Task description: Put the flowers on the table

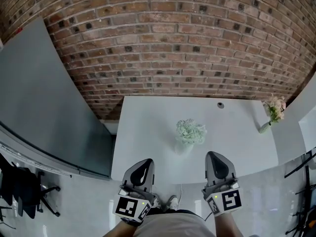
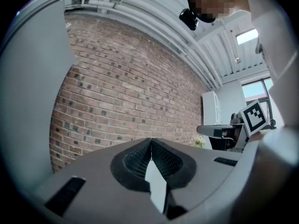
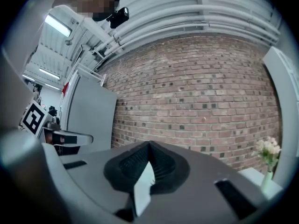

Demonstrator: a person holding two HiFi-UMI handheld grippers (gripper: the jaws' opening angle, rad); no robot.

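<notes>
Right, working from the white rectangular table (image 1: 148, 132) outward:

- Left of table: a flat grey panel (image 1: 44, 102) stands vs the red-brown brick wall (image 1: 177, 38). Black chairs (image 1: 22, 191) sit on the floor below the panel, well apart from the table.
- left gripper (image 1: 143, 163): grey shell w/ a square-marker cube, seen at the table's near edge, left of ctr. It's not touching any flowers. Its own view shows the dark ribbed pads of the left gripper (image 2: 150, 142) pressed together, w/ nothing pinched, pointing level at the brick wall.
- Table ctr: a pale green-white fluffy flower bunch (image 1: 190, 131) sits on the top, between the two grippers' lines and farther in. What holds it can't be made out.
- right gripper (image 1: 216, 155): same grey shell, at the table's near edge, right of ctr. In its own view the jaws of the right gripper (image 3: 149, 145) are closed tight on nothing.
- Far edge of table, right of ctr: a small dark round fitting (image 1: 220, 104).
- Table's far right corner: cream-pink flowers in a small pale vase (image 1: 273, 111), well apart from both grippers. They also show at the right edge of the right gripper view (image 3: 267, 150) and tiny in the left gripper view (image 2: 200, 143).
</notes>
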